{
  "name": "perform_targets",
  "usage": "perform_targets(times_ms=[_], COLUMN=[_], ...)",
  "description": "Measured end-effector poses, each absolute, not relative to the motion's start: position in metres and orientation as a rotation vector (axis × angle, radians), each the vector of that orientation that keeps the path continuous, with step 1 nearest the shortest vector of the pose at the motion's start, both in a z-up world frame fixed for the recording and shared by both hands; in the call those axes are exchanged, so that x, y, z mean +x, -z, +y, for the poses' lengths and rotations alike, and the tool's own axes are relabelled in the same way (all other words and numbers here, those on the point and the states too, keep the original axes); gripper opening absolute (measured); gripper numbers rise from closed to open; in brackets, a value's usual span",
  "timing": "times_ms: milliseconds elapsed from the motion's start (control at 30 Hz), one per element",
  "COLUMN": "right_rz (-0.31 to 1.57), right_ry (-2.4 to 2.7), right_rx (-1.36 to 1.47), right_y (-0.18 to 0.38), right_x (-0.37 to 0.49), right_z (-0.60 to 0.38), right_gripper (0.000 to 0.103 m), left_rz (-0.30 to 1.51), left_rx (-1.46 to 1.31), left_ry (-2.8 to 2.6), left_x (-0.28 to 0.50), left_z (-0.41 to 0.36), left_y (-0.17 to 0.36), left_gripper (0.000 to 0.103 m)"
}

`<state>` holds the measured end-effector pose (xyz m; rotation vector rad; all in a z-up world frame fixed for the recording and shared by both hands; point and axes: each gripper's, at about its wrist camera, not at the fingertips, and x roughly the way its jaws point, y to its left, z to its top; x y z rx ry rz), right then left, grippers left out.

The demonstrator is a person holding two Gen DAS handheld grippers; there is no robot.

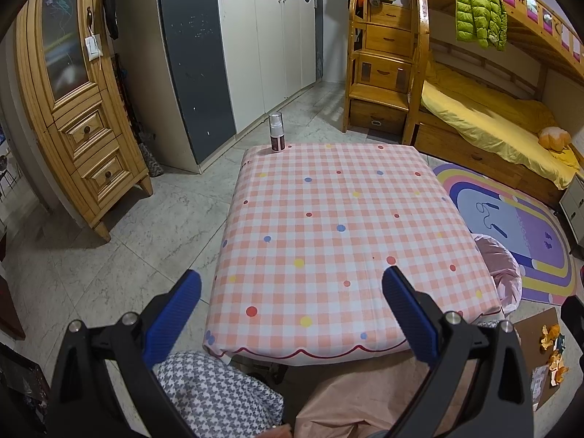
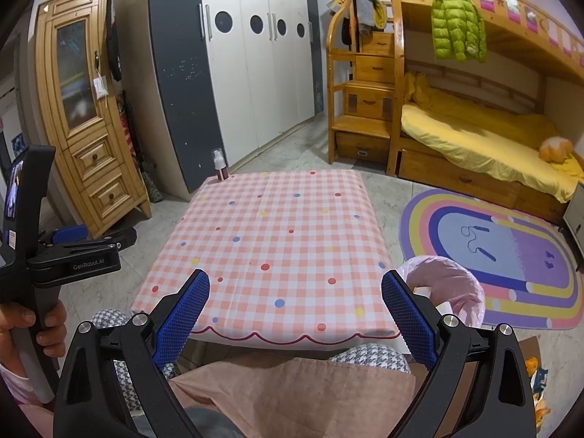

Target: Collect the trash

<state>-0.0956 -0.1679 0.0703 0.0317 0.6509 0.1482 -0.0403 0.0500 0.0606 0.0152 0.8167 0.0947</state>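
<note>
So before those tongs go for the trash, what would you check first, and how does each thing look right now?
1. Left tongs open and empty: ok.
2. Right tongs open and empty: ok.
3. Trash located: ok, orange peels lie on cardboard on the floor at the right.
4. Bin ready: ok, the pink-lined bin stands open beside the table.
5. Tabletop trash: cannot tell, only a spray bottle stands at the far corner.
6. Bin's fill level: cannot tell.

One spray bottle (image 1: 276, 132), one table (image 1: 328, 219), one bin (image 2: 456, 284).
</note>
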Motion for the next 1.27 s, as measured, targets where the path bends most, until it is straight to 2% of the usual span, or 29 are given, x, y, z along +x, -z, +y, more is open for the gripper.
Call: perform_targets(times_ms=[1267], right_rz=[0.666], right_ry=[-0.081], right_rx=[0.057], right_y=[-0.056], right_x=[-0.094], right_z=[-0.195], right_gripper=[0.094], left_rz=[0.829], left_rx=[0.031], left_ry=[-0.086], left_x=[-0.033], left_z=[0.040], left_y=[-0.046], left_gripper=[0.096])
